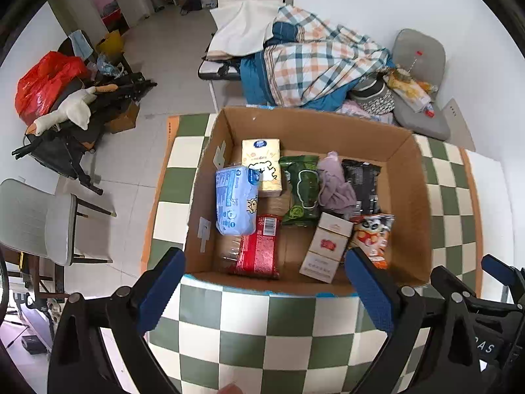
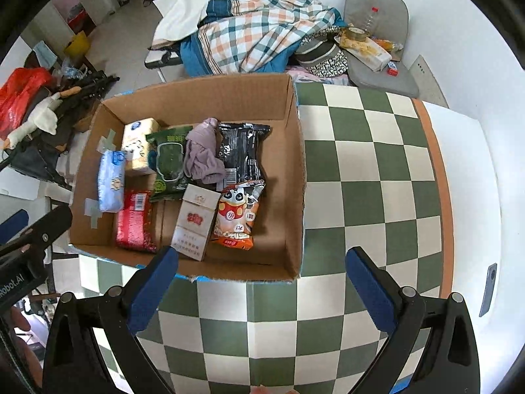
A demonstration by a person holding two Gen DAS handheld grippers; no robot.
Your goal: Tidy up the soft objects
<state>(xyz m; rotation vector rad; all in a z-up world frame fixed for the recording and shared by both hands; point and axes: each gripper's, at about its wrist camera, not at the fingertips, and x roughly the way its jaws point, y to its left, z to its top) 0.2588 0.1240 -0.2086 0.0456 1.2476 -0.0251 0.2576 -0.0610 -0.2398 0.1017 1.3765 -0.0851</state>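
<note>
An open cardboard box (image 1: 410, 203) (image 2: 295, 164) stands on a green-and-white checkered table (image 1: 262, 328) (image 2: 377, 180). Inside lie a blue tissue pack (image 1: 234, 200) (image 2: 111, 180), a yellow tissue pack (image 1: 262, 165), a green wipes pack (image 1: 302, 193) (image 2: 167, 161), a mauve cloth (image 1: 334, 187) (image 2: 201, 154), a black packet (image 1: 362, 184) (image 2: 242, 151), a red pack (image 1: 259, 249) (image 2: 134, 220), a white-and-red carton (image 1: 325, 246) (image 2: 195, 220) and a panda snack bag (image 1: 372, 236) (image 2: 238, 216). My left gripper (image 1: 262, 292) is open and empty over the box's near edge. My right gripper (image 2: 262, 292) is open and empty just right of it.
Behind the table a plaid quilt (image 1: 311, 62) (image 2: 256, 32) is piled on a bench, beside a grey cushioned chair (image 1: 420, 75) (image 2: 377, 32) with clutter. A white chair (image 1: 36, 220) stands left, with a red bag (image 1: 42, 82) and a plush goose (image 1: 72, 111) on the floor.
</note>
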